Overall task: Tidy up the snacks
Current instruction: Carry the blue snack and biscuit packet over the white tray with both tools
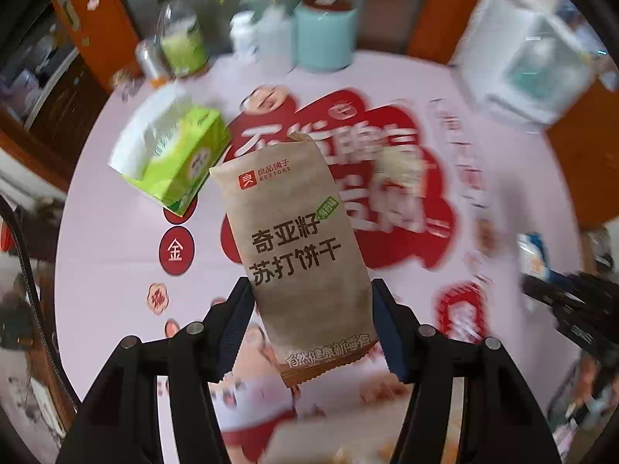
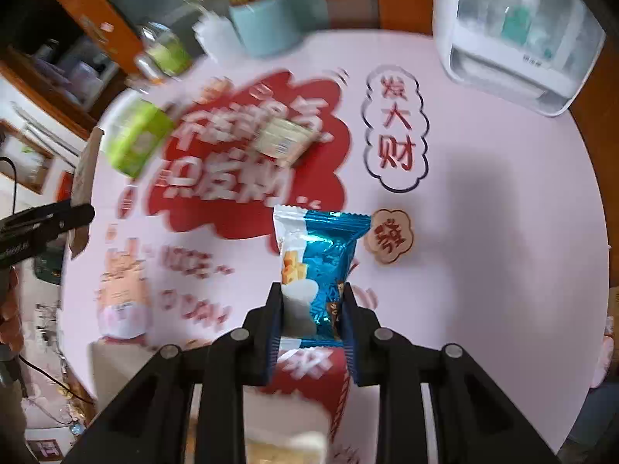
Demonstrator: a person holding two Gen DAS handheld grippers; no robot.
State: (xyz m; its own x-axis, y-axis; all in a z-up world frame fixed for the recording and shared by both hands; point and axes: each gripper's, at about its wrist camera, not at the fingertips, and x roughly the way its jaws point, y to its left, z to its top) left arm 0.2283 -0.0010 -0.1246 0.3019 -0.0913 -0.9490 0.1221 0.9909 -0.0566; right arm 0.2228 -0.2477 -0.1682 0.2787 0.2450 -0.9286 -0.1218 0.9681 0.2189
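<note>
The round table, covered in a pink cloth with red printed lettering, is the largest item and serves as the reference for all else. At its far right rim stands a white appliance with a clear hood; along the far rim sit a pale blue canister and several bottles, too blurred to identify. A green tissue box lies on the cloth toward the far left rim, and one small pale snack packet rests near the table's centre, on the red print. Above the table's centre the left gripper is clamped on a brown paper cracker packet, pads pressing both long edges near its lower end so it projects forward, label readable. Above the near half of the table the right gripper is squeezed tight on a blue and white snack packet, held by its lower end with the crimped top free. Both packets appear clear of the cloth, judged a carrying hold suited to setting each down end first. No sorting container can be identified in either view. The right half of the table is bare cloth and offers the widest room; the left side is crowded by the tissue box, and the two grippers work close together, so contact between them is the main risk.
</note>
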